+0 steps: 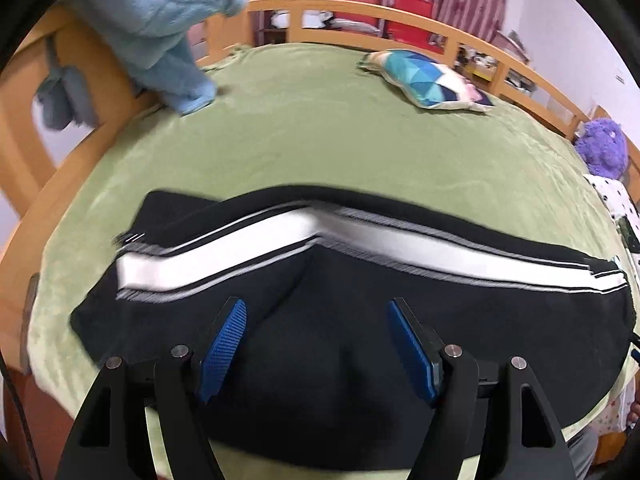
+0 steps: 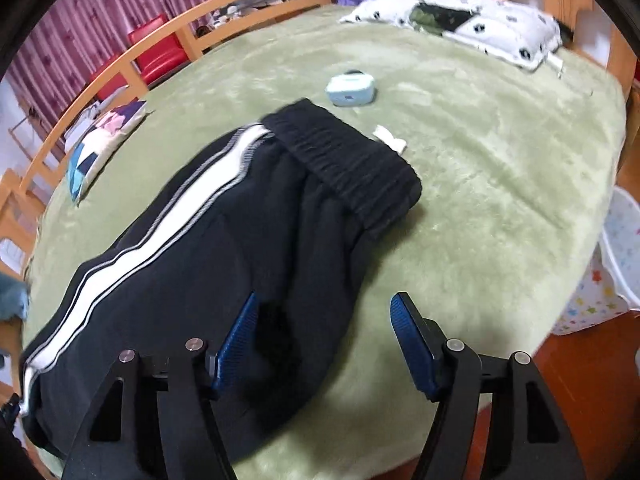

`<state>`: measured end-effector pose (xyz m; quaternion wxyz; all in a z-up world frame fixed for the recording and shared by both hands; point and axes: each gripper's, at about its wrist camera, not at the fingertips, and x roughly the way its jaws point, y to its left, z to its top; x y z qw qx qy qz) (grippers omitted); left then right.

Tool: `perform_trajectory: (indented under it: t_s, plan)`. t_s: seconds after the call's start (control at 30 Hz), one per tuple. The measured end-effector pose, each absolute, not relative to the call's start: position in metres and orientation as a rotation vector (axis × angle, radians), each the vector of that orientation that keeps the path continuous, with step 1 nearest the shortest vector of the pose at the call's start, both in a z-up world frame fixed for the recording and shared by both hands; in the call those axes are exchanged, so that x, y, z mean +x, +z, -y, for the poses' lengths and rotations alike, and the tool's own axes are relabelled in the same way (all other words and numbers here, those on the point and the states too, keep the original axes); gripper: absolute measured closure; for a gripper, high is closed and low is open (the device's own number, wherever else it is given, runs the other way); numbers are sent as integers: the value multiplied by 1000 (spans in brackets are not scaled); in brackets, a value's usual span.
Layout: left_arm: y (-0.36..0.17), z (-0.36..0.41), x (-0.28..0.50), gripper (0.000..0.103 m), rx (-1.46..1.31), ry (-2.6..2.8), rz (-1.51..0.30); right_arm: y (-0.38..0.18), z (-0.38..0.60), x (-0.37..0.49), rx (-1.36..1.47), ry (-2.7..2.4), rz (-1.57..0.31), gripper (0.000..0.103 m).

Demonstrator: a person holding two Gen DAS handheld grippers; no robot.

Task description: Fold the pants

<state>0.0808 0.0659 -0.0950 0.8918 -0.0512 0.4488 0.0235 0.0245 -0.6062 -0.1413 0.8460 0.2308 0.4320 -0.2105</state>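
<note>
The black fabric pants with white side stripes [image 1: 320,300] lie flat on the green fleece bed [image 1: 320,128], long axis running 9 to 3 o'clock. The left tool [image 1: 318,344] hovers spread over mid-leg; the right tool [image 2: 324,340], also spread, sits nearer the waistband [image 2: 344,160] at 12 o'clock

Green bed [image 2: 500,200] lay open at 3 o'clock of pants [image 2: 240,248]; small blue case [image 2: 351,90] and white scrap [image 2: 390,140] sat at 12; cushion [image 1: 430,80] far at 1.

Black pants [image 2: 248,240] with a white stripe lie flat on the green blanket [image 2: 500,200], right gripper [image 2: 324,340] spread wide over their edge.
</note>
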Motion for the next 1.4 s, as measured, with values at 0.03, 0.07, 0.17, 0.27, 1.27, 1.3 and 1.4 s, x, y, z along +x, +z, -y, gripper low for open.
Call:
perform_trajectory:
  t_s: [0.03, 0.07, 0.17, 0.27, 1.27, 1.3, 1.4]
  plan:
    - [-97, -75, 76, 32, -120, 58, -932, -136, 595, 25, 465, -431, -907, 35]
    - [-98, -85, 73, 32, -135, 68, -933, -135, 588, 20, 448, -429, -905, 35]
    - [-105, -120, 62, 32, -188, 96, -933, -125, 556, 12, 390, -411, -894, 35]
    - [-106, -140, 59, 32, -238, 49, -920, -121, 527, 7, 387, -390, -889, 35]
    - [-61, -186, 185, 28, -196, 0, -708, -118, 389, 11, 358, -311, -970, 35]
    - [-64, -186, 173, 28, -205, -22, -730, -119, 387, 11, 359, -304, -971, 35]
    - [-83, -192, 143, 28, -272, -80, -791, -123, 382, 11, 367, -284, -971, 35]
